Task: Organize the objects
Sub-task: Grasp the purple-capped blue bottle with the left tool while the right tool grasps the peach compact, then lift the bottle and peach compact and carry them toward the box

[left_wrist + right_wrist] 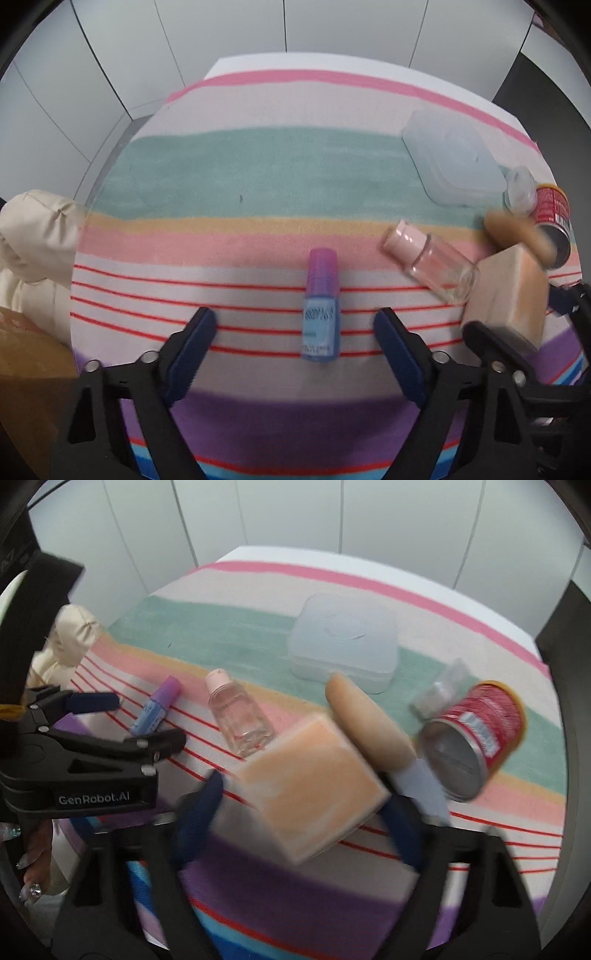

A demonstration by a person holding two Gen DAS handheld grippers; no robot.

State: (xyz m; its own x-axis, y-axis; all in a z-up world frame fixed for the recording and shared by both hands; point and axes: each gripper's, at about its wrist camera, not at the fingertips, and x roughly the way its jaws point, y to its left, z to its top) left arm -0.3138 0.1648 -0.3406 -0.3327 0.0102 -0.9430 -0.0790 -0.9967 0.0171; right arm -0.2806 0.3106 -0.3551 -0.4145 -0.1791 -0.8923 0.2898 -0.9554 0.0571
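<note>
While the right gripper (299,805) clamps the peach rectangular sponge block (314,782), it should lift level. Left gripper (295,328) gapes around the small blue purple-capped bottle (320,306)

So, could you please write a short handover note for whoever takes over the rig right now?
Left gripper: open, empty, jaws either side of the blue bottle with purple cap lying on the striped cloth.
Right gripper: shut on the orange block, lifted.
On the cloth: clear bottle with pink cap, wooden-handled tool, red can on its side, closed translucent box.
Done: nothing visibly sorted.
Left: place the block, then the rest.
</note>
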